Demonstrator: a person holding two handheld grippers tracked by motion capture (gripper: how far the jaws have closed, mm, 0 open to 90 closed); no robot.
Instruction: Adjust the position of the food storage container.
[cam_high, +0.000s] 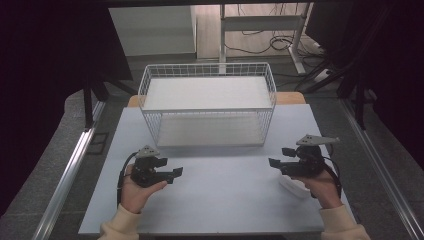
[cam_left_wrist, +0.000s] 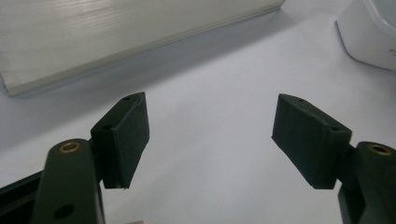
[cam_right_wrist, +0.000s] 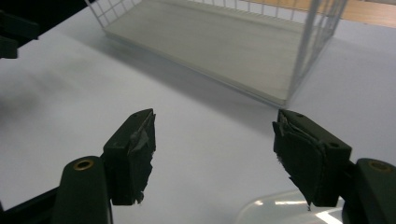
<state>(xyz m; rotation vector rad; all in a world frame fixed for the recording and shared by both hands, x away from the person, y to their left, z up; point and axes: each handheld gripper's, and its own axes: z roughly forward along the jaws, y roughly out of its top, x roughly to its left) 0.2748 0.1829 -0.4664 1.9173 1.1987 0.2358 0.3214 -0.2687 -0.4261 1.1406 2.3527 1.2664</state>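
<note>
A white wire-mesh two-shelf rack (cam_high: 207, 102) is seen at the far edge of the pale tabletop (cam_high: 220, 200). A small white glossy plastic object (cam_high: 294, 187), probably light, stiff and slippery, lies near the right edge beneath the right gripper (cam_high: 276, 156). It is best taken across its narrow sides; both the right and the left gripper (cam_high: 174, 167) are held wide apart with nothing between the jaws.

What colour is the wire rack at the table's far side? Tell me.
White: the two-shelf wire rack has white mesh and pale shelves, clearest in the high view.

My left gripper (cam_high: 172, 169) is held low in the left hand (cam_high: 134, 192), jaws wide apart and pointing inward. My right gripper (cam_high: 280, 157), in the right hand (cam_high: 322, 189), faces it with jaws wide apart, nothing between them.
</note>
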